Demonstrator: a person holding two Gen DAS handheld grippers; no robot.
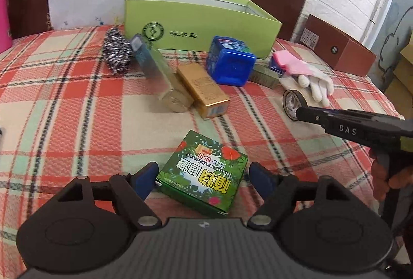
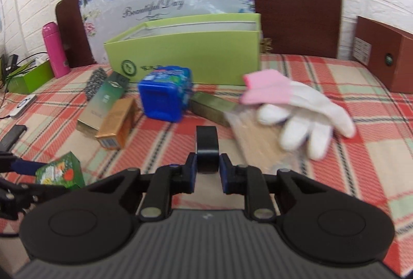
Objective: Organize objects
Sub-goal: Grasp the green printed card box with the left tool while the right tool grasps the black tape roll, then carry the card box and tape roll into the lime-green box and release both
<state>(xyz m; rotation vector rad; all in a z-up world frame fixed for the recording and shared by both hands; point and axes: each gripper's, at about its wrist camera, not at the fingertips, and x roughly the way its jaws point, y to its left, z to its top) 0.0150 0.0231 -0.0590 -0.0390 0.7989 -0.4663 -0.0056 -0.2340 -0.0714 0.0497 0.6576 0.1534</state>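
Note:
A green leaf-printed box [image 1: 204, 173] lies on the plaid cloth between the blue-padded fingers [image 1: 145, 179] of my left gripper [image 1: 202, 179], which stands open around it. That box [image 2: 60, 173] also shows at the left of the right wrist view. My right gripper [image 2: 207, 172] is shut on a black tape roll [image 2: 206, 147], held upright between its pads. From the left wrist view the right gripper [image 1: 300, 115] reaches in from the right, with the tape roll [image 1: 291, 101] at its tip beside a pink-and-white glove [image 1: 307, 73]. An open lime-green box [image 1: 201, 23] stands at the back.
In front of the lime box lie a steel scourer [image 1: 116, 52], a teal carton [image 1: 155, 67], a gold carton [image 1: 204, 90], a blue tub [image 1: 231, 64] and an olive carton [image 2: 211, 108]. A brown box [image 1: 338, 46] sits far right, a pink flask [image 2: 54, 49] far left.

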